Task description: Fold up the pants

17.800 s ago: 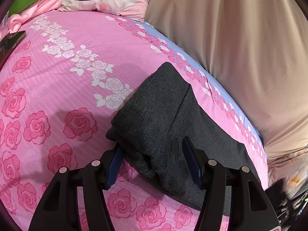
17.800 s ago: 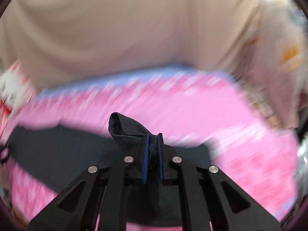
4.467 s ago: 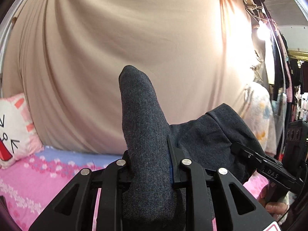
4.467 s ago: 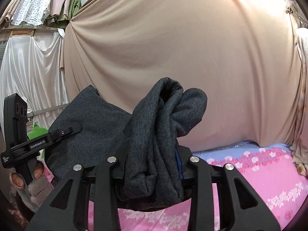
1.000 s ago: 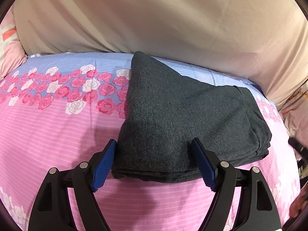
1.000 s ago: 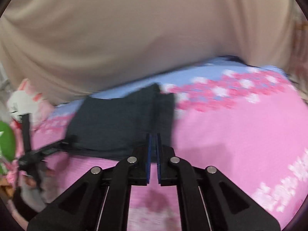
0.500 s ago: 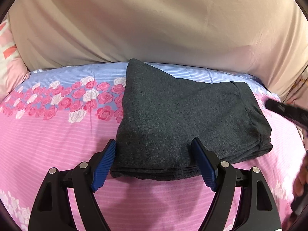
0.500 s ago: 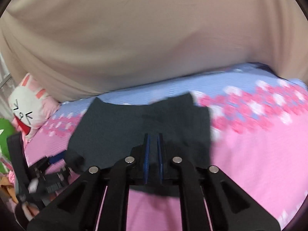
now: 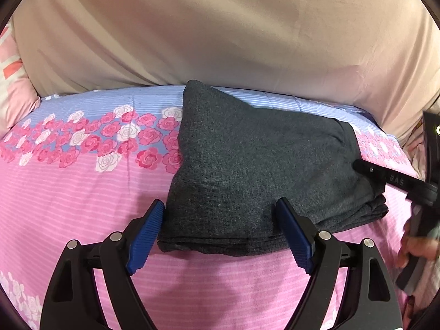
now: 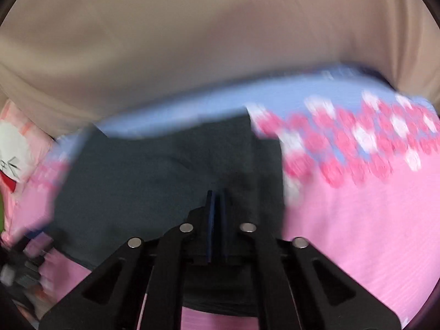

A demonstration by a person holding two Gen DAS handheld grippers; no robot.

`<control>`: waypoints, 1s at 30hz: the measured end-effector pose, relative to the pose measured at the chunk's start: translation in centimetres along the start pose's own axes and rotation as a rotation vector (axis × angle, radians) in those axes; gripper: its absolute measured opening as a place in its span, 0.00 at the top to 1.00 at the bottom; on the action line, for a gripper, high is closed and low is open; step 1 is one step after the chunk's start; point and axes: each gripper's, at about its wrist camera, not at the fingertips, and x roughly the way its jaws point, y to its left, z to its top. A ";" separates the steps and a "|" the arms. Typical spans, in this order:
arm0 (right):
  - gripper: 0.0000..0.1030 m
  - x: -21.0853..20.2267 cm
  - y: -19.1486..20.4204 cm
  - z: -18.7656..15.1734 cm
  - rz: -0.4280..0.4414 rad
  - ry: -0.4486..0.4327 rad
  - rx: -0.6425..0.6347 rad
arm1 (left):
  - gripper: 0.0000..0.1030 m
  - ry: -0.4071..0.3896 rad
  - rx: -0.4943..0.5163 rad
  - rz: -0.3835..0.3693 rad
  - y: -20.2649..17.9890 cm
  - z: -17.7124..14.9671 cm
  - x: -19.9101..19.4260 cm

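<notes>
The dark grey pants (image 9: 253, 170) lie folded in a flat stack on the pink rose bedsheet (image 9: 71, 192). My left gripper (image 9: 220, 220) is open, its blue pads straddling the near edge of the stack without gripping it. My right gripper (image 10: 217, 195) is shut and empty, its tips over the pants (image 10: 154, 176) in a blurred view. It also shows in the left wrist view (image 9: 357, 164), its tip resting at the right edge of the stack.
A beige curtain (image 9: 220, 33) hangs behind the bed. A cat-face pillow (image 10: 13, 148) lies at the left. The sheet has a blue band (image 9: 110, 101) along its far edge. The person's hand (image 9: 415, 244) is at the far right.
The right gripper has moved in over the right edge of the folded pants. The left gripper stays open around the near edge, slightly closer.
</notes>
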 end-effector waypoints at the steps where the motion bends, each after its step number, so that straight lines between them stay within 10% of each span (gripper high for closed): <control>1: 0.98 -1.1 -0.3 -0.2 0.007 -0.005 0.026 | 0.22 -0.010 0.008 0.011 -0.2 -0.1 -0.2; 13: 0.46 -8.7 4.4 -10.0 -0.125 -0.155 -0.151 | 0.21 -0.086 0.071 0.114 -2.7 -4.0 -4.3; 18: 0.07 -11.7 6.1 -13.4 -0.134 -0.206 -0.183 | 0.16 -0.121 0.050 0.148 -3.4 -6.6 -7.1; 30: 0.05 -12.7 6.1 -15.5 -0.232 -0.144 -0.120 | 0.11 -0.129 0.022 0.192 -4.6 -10.3 -10.5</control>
